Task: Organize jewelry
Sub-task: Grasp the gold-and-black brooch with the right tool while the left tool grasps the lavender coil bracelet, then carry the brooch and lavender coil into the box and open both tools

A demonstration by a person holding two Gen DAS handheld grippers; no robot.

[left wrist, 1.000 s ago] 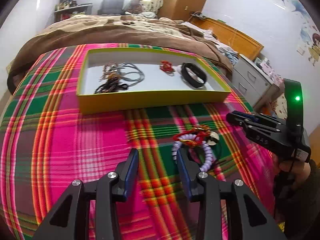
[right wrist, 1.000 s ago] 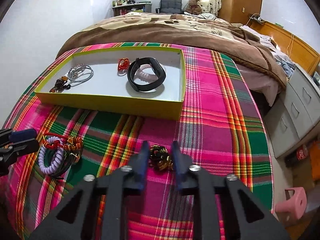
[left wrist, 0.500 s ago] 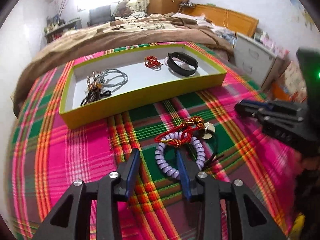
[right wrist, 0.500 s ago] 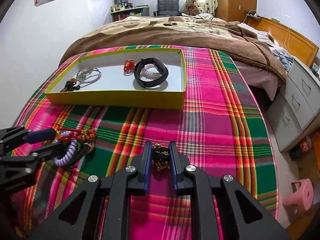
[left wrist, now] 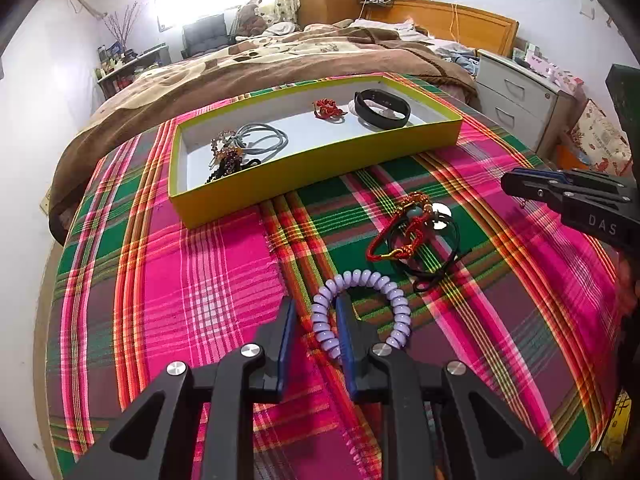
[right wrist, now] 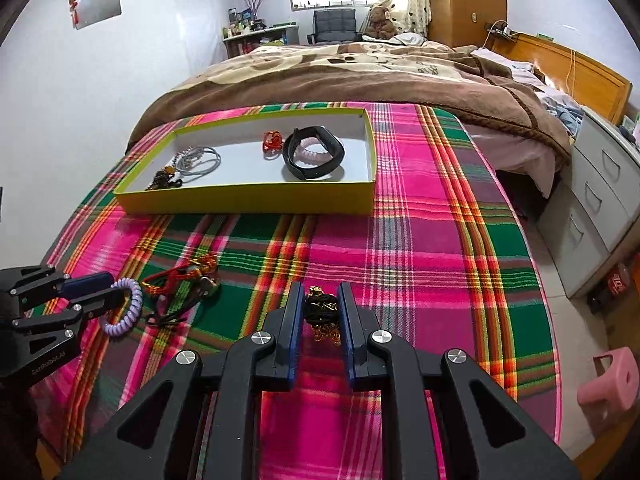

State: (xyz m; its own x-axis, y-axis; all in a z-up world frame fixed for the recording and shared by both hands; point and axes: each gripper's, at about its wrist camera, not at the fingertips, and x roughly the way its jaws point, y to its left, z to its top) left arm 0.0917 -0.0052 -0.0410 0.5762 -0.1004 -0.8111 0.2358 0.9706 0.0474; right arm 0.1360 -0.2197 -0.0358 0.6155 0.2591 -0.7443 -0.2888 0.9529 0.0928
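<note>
**Both grippers low over the plaid blanket, each closed on a piece of jewelry**

The left gripper (left wrist: 314, 320) points forward and slightly down over the plaid blanket (left wrist: 160, 280). Its fingers (left wrist: 287, 332) stand narrow, with one side of the lilac coil bracelet (left wrist: 394, 300) pinched between them; the rest of the loop hangs out to the right. Just beyond the coil lies a tangle of red and black cords (left wrist: 412, 236) on a green square of the cloth.

The right gripper (right wrist: 319, 312) is held level beside it, fingers (right wrist: 295, 320) narrow around a black and gold chain bundle (right wrist: 322, 308), which fills the gap between the blue pads.

The yellow tray (left wrist: 312, 160) rests further up the blanket, well apart from both grippers. Inside it, left to right: a dark beaded piece (left wrist: 226, 158), grey cord loops (left wrist: 264, 140), a small red knot (left wrist: 326, 108) and a black band (left wrist: 382, 110).

The left wrist view shows the right gripper only from the side at the frame edge, and what it carries is hidden there. The right wrist view shows the chain bundle, a pale pink coil (right wrist: 314, 156) inside the black band, the white drawers (right wrist: 600, 188) and a pink stool (right wrist: 612, 380) on the floor. It also shows the left gripper from the side, the lilac coil at its tips.
</note>
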